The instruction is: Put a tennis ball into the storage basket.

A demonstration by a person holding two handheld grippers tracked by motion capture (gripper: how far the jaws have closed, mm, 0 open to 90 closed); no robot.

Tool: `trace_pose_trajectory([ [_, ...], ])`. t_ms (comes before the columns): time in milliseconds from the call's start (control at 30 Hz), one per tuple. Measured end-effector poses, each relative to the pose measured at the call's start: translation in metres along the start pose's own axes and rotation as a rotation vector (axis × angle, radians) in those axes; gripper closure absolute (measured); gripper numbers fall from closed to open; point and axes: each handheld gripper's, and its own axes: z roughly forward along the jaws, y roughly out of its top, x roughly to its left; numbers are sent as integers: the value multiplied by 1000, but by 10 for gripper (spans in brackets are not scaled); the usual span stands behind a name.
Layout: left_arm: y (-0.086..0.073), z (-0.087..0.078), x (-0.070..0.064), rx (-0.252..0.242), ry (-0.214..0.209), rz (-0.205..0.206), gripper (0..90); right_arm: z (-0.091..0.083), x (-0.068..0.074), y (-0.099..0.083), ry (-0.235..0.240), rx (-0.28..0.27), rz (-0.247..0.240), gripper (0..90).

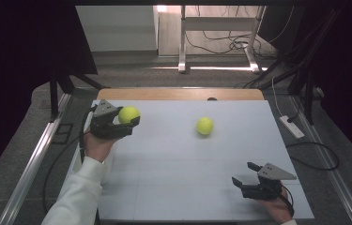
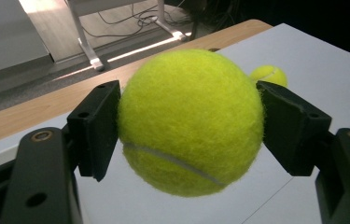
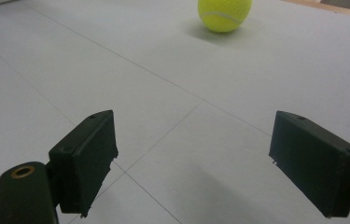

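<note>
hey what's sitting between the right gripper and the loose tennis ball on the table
Nothing. Between the open right gripper and the loose tennis ball lies just bare white table, as the right gripper view shows; the high view agrees.

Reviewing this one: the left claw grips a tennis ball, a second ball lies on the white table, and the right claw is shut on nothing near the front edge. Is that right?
Not quite: the right claw is open, its jaws wide apart with bare table between them, as the right gripper view shows. The rest holds: the left claw grips a tennis ball, and the second ball lies on the table.
</note>
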Motion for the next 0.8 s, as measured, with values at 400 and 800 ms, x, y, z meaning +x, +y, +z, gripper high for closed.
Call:
trace_pose_trajectory([
  [400, -3, -2, 11, 0, 37, -14, 266, 0, 0, 0, -1, 1, 0, 146],
  [800, -7, -1, 24, 13, 75, -34, 267, 0, 0, 0, -2, 2, -2, 146],
])
